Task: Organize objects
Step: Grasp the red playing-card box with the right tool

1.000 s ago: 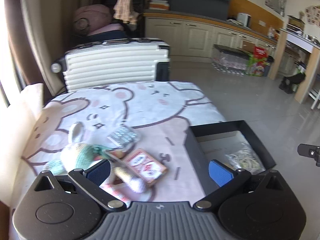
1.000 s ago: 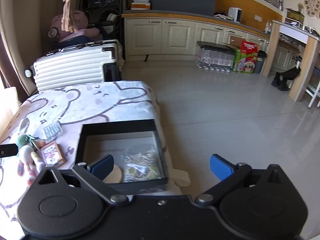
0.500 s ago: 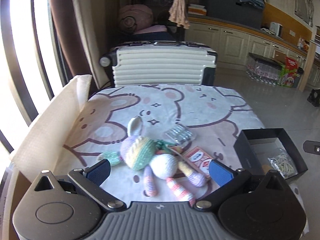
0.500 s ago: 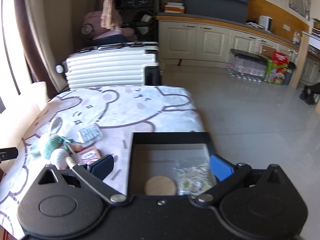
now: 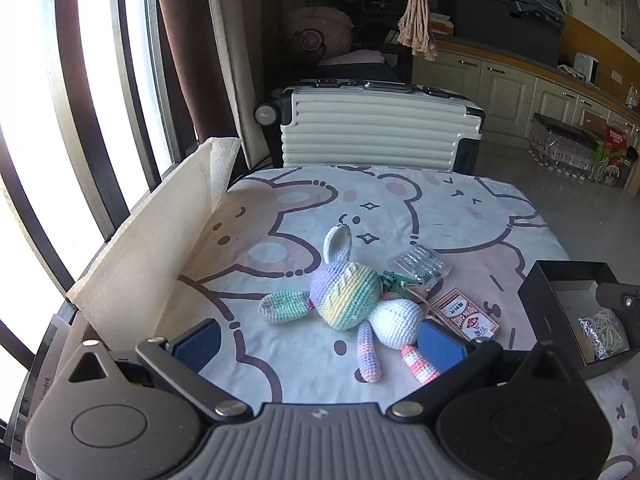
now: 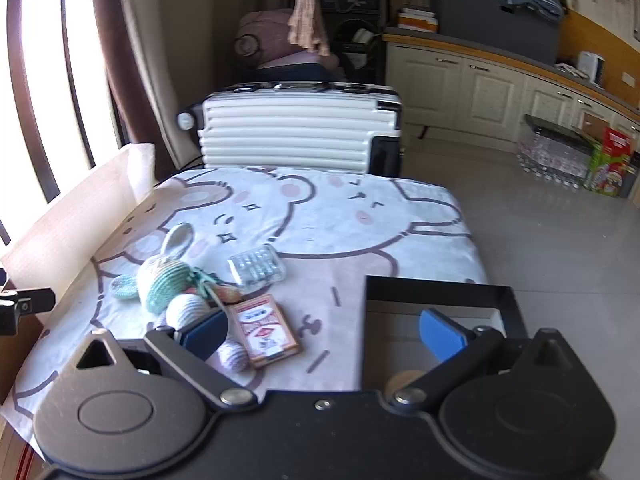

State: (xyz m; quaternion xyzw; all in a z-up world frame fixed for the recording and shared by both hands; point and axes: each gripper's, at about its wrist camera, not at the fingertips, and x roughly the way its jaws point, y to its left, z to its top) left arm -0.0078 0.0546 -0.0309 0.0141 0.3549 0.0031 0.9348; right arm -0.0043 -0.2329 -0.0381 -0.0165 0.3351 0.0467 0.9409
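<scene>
A pastel crocheted bunny (image 5: pixel 352 300) lies on the bear-print tablecloth (image 5: pixel 400 208), with a clear plastic case (image 5: pixel 422 266) behind it and a red card deck (image 5: pixel 466 314) to its right. A black open box (image 5: pixel 560 304) at the right edge holds a bag of stringy items (image 5: pixel 602 332). My left gripper (image 5: pixel 320 346) is open and empty, just in front of the bunny. My right gripper (image 6: pixel 322 332) is open and empty, spanning the card deck (image 6: pixel 264 330) and the box (image 6: pixel 440 292). The bunny (image 6: pixel 168 280) and the case (image 6: pixel 258 268) show there too.
A white suitcase (image 5: pixel 380 128) stands behind the table. A cream cardboard flap (image 5: pixel 160 240) rises along the table's left edge by the window. Kitchen cabinets (image 6: pixel 480 88) and a tiled floor (image 6: pixel 560 240) lie to the right.
Both grippers have swung left. The left view now centres on the bunny instead of the box. The right view now shows the bunny and card deck, with the box shifted right.
</scene>
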